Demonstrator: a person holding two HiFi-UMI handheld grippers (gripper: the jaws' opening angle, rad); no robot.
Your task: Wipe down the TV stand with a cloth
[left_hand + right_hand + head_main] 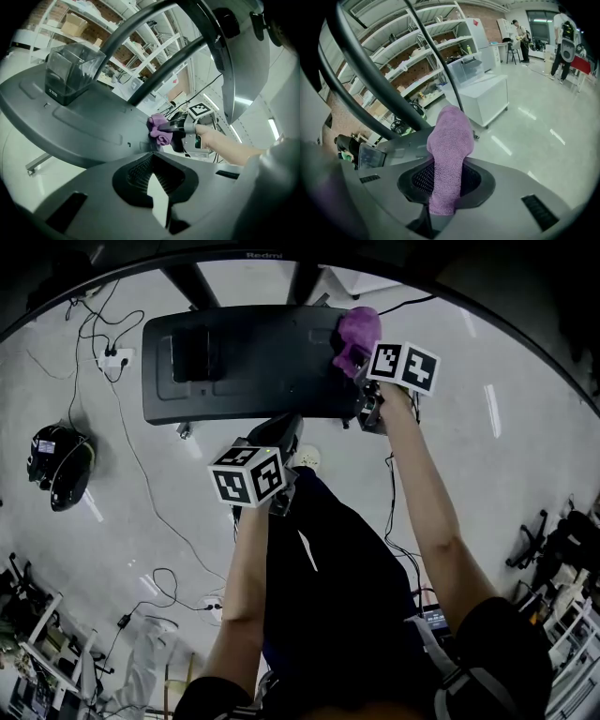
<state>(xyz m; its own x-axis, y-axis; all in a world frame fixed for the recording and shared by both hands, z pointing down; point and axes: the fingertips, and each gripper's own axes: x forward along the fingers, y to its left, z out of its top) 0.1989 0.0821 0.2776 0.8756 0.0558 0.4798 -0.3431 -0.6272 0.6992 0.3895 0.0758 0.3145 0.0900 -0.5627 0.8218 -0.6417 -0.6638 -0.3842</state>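
Observation:
The TV stand's dark grey base lies on the pale floor, with a black box standing on it. My right gripper is shut on a purple cloth at the base's right end. In the right gripper view the cloth sticks up out of the right gripper, above the base. My left gripper hovers at the base's near edge, its jaws a little apart with nothing between them. The left gripper view shows the base, the box, the cloth and the right gripper.
Two dark slanted posts rise from the base. A black helmet and a power strip with cables lie on the floor to the left. A white cabinet, shelving and distant people stand beyond.

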